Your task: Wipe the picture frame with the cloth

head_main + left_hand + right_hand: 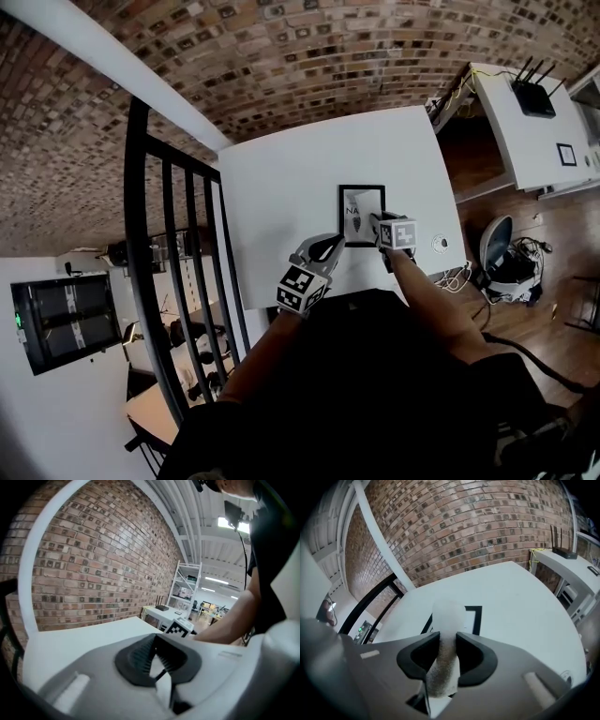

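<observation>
Black-edged picture frame [362, 215] lying flat on the white table [281, 187], close to the table's near edge and a little right of its middle. The right gripper [380, 223] sits at the frame's near right corner, its fingers [474, 660] clenched on a roll of pale cloth [446, 639]. The free end of the cloth projects past the fingertips, over the frame. The left gripper [326, 246] rests just left of the frame's near left corner. Its ribbed fingers [138, 658] are drawn together at the tips with nothing between them.

The step in hand appears to be the start of wiping. To do it well, only the projecting cloth end should meet the frame, pressed flat and drawn along each black edge in turn and then across the print. The left gripper is well placed to steady the near left corner, since a light frame would probably slide on the smooth table.

Surroundings: a small round object [440, 244] lies on the table to the right of the frame, apart from it. A black railing [178, 253] stands off the table's left edge, with a brick wall [281, 56] beyond the far edge. A router [534, 94] sits on a separate white desk at far right. Nothing lies on the frame or across the wiping path.
</observation>
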`<state>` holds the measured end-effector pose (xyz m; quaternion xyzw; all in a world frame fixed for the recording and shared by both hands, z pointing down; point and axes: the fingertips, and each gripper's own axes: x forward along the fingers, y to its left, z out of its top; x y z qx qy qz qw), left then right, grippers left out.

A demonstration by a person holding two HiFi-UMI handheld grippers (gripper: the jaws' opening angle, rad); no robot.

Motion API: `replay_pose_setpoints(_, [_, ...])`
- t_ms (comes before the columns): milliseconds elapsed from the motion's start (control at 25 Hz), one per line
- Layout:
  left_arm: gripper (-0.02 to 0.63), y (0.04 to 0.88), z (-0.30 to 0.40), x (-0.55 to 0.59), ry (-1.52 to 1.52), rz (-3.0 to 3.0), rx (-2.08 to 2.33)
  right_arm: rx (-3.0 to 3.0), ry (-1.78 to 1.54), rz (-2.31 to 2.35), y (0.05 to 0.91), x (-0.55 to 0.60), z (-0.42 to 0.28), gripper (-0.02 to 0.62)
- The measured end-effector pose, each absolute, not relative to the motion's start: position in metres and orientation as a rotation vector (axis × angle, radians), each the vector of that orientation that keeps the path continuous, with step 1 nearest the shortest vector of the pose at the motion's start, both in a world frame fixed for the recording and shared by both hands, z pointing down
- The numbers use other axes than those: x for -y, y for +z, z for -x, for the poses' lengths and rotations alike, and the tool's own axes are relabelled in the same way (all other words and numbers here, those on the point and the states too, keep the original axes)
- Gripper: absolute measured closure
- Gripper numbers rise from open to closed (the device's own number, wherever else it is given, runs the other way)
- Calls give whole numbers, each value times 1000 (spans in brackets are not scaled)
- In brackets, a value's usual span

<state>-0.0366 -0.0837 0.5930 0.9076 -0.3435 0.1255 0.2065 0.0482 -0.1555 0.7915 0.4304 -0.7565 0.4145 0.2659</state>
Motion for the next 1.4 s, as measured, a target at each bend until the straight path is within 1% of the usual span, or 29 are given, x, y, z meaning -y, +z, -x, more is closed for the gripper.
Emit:
replay_pose_setpoints(120, [606,593,29,81,355,-2538,934,1969,1171,-1201,804,146,-73,488])
replay_pose_setpoints(320, [606,593,20,81,362,-2556,904,1958,1134,-1306,784,152,-104,488])
replay_pose_setpoints(440, [605,593,20,79,363,-2556,903,1924,1164,-1360,792,146,-118,488])
replay_pose_setpoints(600, [605,595,23,77,365,-2545,916,2000,1152,-1342,775,148,-98,488])
replay_pose_setpoints(800, [604,599,27,75,378,-2536,918,2155,1142,-1187,746,138,-28,488])
replay_pose_setpoints(920, [604,601,29,76,384,-2532,913,2191,1212,-1079,747,119,9,488])
replay_pose_setpoints(1000, [605,604,29,77,389,-2531,904,2175,1226,-1023,755,107,21,488])
replay_pose_setpoints(1200, [604,609,24,73,408,-2534,865,2103,1198,-1007,772,90,14,488])
replay_pose_setpoints(1400, [604,615,17,73,422,-2537,830,1987,1259,-1088,802,79,-33,488])
